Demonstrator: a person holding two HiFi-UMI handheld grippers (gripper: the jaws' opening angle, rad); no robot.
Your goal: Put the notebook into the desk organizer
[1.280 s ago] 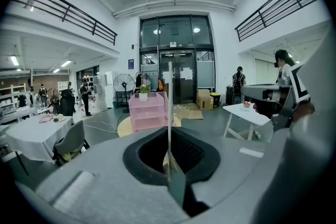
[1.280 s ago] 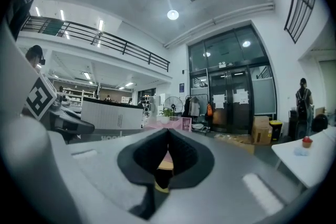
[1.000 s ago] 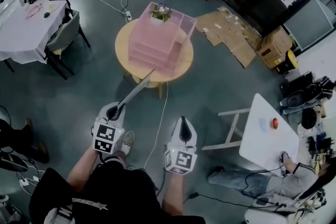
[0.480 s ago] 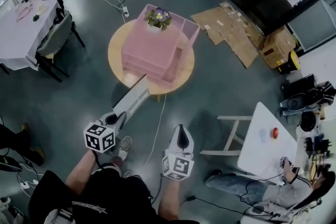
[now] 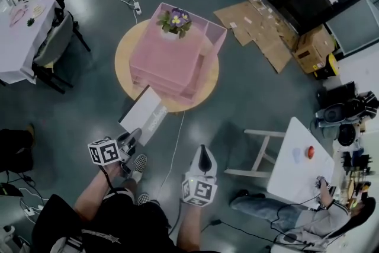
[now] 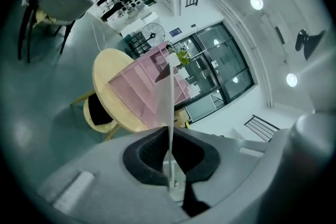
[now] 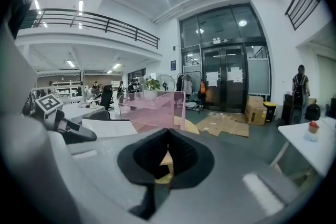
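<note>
Your head view runs dim and grey: the floor [image 5: 77, 103] around the table [image 5: 122, 59] is evenly lit, its shadows soft. Both gripper views bow fisheye-style into black corners. Ceiling lights [image 6: 256, 2] high above the table flare white. In the left gripper view, the notebook [image 6: 170, 113] before the table smears into a pale, out-of-focus streak.

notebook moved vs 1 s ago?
Yes. The notebook, clamped in the left gripper, has rolled flat and swung left along the round table's near rim.
</note>
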